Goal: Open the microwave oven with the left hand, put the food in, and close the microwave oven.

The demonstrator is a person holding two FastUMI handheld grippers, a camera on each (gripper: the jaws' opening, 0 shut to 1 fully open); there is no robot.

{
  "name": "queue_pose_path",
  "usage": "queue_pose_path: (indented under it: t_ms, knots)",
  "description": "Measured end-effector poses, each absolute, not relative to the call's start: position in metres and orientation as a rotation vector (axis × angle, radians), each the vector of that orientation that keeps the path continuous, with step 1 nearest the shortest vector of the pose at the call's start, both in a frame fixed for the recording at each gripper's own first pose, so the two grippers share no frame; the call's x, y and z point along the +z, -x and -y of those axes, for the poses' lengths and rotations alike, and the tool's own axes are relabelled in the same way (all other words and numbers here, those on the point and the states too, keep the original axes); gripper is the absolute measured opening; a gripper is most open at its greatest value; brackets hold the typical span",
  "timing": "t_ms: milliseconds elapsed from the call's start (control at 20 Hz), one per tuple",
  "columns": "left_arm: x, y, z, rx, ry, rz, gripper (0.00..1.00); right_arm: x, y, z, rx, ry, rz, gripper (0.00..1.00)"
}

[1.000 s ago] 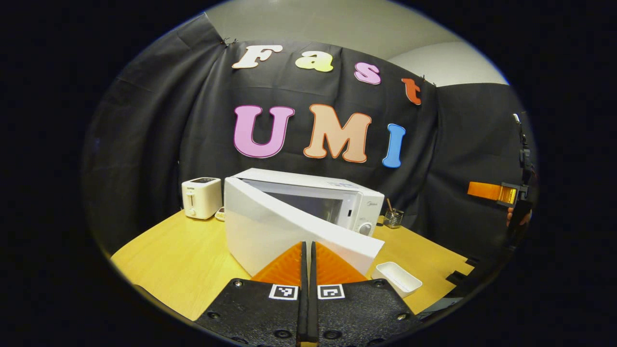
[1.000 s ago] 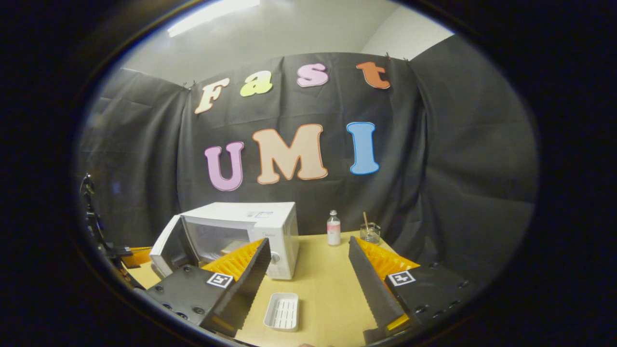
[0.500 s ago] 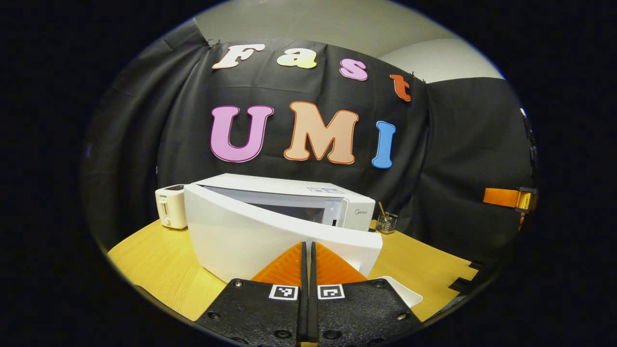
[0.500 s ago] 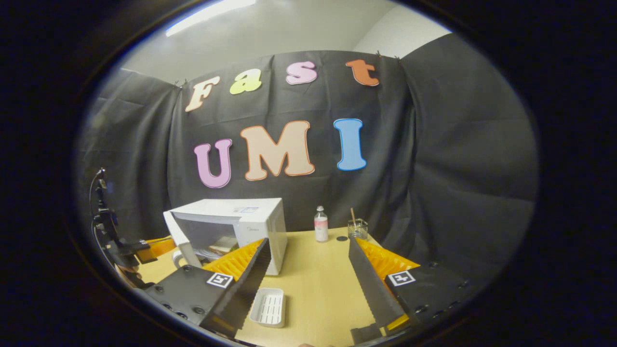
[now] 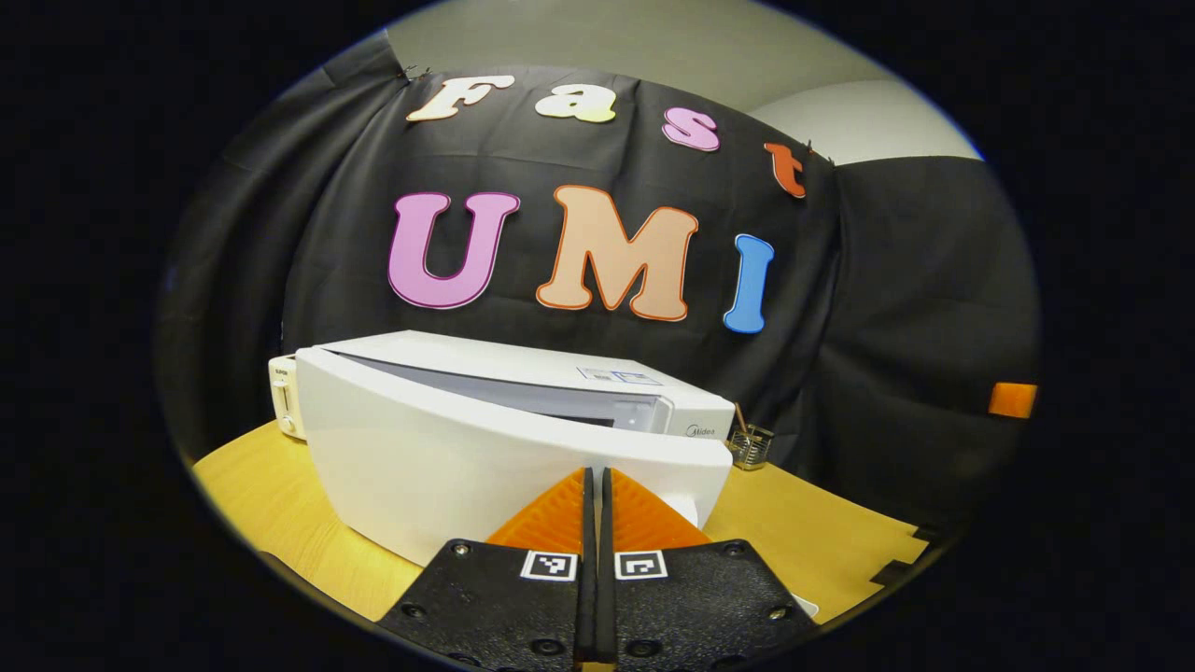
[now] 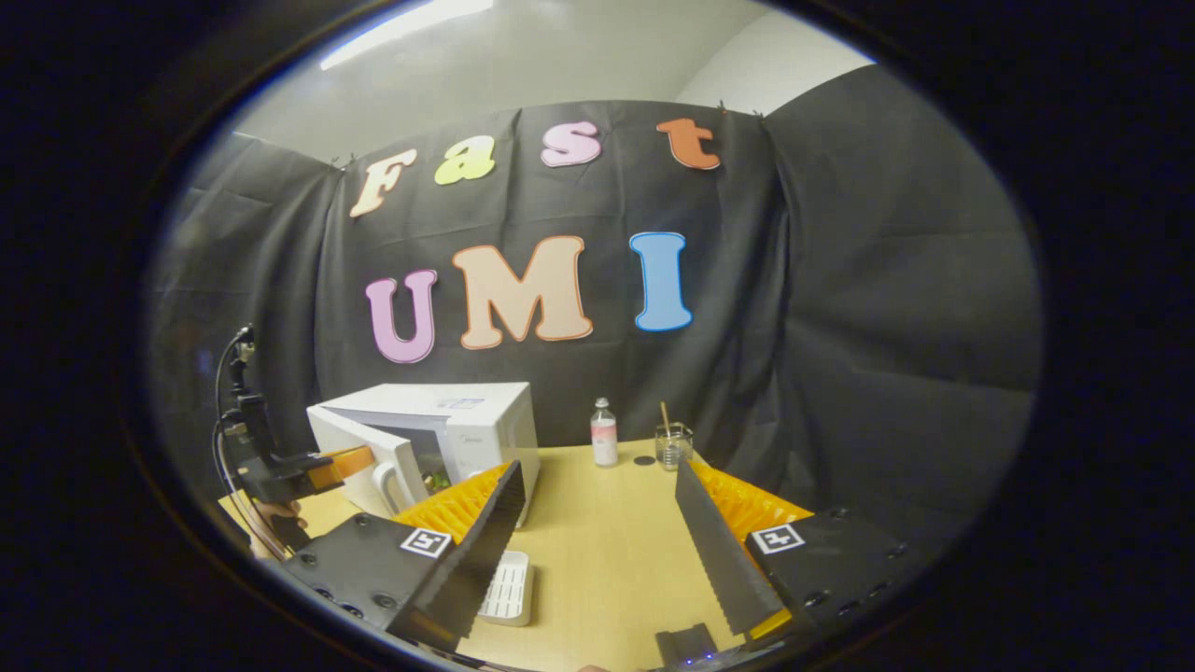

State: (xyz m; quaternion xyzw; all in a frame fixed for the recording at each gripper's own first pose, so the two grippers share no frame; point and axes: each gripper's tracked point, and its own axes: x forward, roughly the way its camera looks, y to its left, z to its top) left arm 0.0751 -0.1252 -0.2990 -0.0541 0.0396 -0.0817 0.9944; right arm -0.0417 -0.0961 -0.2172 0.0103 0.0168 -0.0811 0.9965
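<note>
One narrow gap is all that's left between the door [image 5: 485, 457] and the microwave [image 6: 467, 420] body, as I judge it. My left gripper [image 5: 595, 495] has its fingers pressed together with nothing between them, tips against or just short of the door's outer face near its free edge; I can't tell contact for sure. The door's long axis runs across the left gripper view, hinge to the left, free edge to the right of my tips. I can make out something inside through the gap in the right gripper view, likely the food. My right gripper [image 6: 597, 551] hangs well apart over the tabletop [image 6: 607, 523], fingers spread wide and empty, beside a white tray [image 6: 509, 588]. Left is nearer; pushing straight ahead should latch it.
</note>
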Motion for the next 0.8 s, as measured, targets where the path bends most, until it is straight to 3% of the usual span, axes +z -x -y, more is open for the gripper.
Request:
queue_pose_path:
  t_ms: [800]
  knots:
    - [-0.33,-0.124,0.1,-0.052,0.081,-0.14,0.01,-0.239,0.046,0.089,-0.116,-0.023,-0.078,0.96]
